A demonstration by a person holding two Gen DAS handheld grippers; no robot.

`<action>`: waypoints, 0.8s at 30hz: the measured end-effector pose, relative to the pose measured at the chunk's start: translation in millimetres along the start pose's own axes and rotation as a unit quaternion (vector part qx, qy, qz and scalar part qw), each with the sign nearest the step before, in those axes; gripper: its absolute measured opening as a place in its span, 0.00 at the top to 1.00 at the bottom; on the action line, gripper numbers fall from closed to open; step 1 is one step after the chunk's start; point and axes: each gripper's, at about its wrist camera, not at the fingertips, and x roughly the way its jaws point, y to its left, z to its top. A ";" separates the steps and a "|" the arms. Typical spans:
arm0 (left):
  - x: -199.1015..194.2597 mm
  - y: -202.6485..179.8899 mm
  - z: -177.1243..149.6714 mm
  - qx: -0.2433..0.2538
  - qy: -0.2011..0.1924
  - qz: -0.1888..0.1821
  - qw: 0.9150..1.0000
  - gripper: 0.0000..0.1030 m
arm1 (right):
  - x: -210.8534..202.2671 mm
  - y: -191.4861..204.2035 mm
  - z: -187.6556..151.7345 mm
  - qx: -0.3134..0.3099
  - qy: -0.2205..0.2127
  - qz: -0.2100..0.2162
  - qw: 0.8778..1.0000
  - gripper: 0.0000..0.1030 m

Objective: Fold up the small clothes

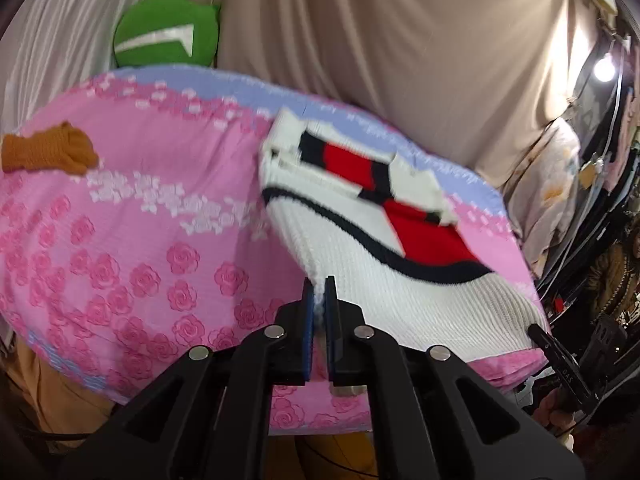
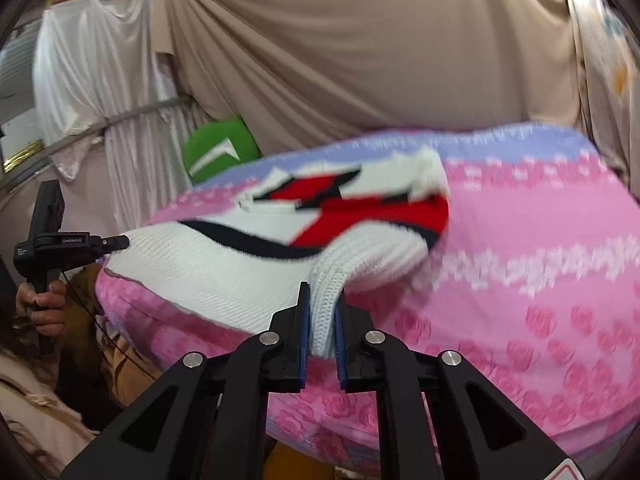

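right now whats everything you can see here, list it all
sweater: one, white knit with red and black pattern, on the bedspread, near edge lifted
bedspread: one, pink with roses, lilac far border, under everything
glove: one, orange-brown, far left of the bedspread
cushion: one, green with a white mark, behind the bedspread
drapes: beige and white, backdrop
lamp: one, bright, far right
left gripper: black, blue pads, shut on sweater
right gripper: black, blue pads, shut on sweater
hand: one, holding left gripper's handle

The left gripper (image 1: 319,292) is pinching the white hem of a knit sweater (image 1: 360,240), which is lying across a pink rose-print bedspread (image 1: 120,240). An orange glove (image 1: 48,154) is lying well apart at the left, a green cushion (image 1: 166,32) behind.
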 end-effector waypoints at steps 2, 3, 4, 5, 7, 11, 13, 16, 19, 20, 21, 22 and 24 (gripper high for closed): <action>-16.7 -3.0 3.3 0.000 -0.015 -0.009 1.000 0.97 | -17.3 6.3 10.2 -0.017 -0.022 0.007 1.000 0.91; -24.4 -4.6 4.5 0.000 -0.022 -0.014 1.000 0.97 | -26.1 9.6 14.4 -0.023 -0.033 0.013 0.999 0.91; -32.0 -5.7 5.8 0.000 -0.030 -0.020 0.999 0.97 | -37.2 13.1 19.5 -0.027 -0.047 0.018 0.998 0.91; -42.7 -7.6 8.0 0.003 -0.044 -0.023 0.999 0.97 | -45.4 16.1 24.5 -0.028 -0.060 0.021 0.998 0.91; -60.1 -10.4 14.3 0.013 -0.073 -0.024 0.997 0.97 | -63.3 20.7 36.8 -0.032 -0.095 0.027 0.995 0.91; -75.2 -21.7 47.2 0.037 -0.129 -0.018 0.991 0.97 | -77.8 19.6 70.1 -0.030 -0.157 0.045 0.986 0.92; -66.5 -25.8 67.9 0.044 -0.145 -0.021 0.988 0.97 | -69.4 13.7 92.9 -0.031 -0.177 0.045 0.983 0.95; -23.9 -38.3 103.6 0.059 -0.148 -0.001 0.987 0.97 | -38.7 -3.6 122.9 -0.018 -0.178 0.030 0.983 0.96; 42.7 -45.9 137.1 0.065 -0.121 0.022 0.990 0.97 | 18.1 -32.4 152.1 0.019 -0.155 0.014 0.988 0.97; 71.7 -45.3 148.4 0.062 -0.110 0.036 0.991 0.97 | 35.6 -39.5 157.6 0.028 -0.145 0.012 0.989 0.97; 100.4 -44.7 158.6 0.062 -0.094 0.047 0.993 0.97 | 58.3 -50.4 163.4 0.038 -0.130 0.008 0.991 0.97; 125.3 -42.6 166.0 0.060 -0.082 0.059 0.993 0.97 | 80.6 -61.0 167.7 0.049 -0.116 0.001 0.992 0.97; 172.5 -38.0 176.5 0.058 -0.055 0.084 0.993 0.97 | 125.9 -82.4 173.4 0.062 -0.088 -0.018 0.994 0.97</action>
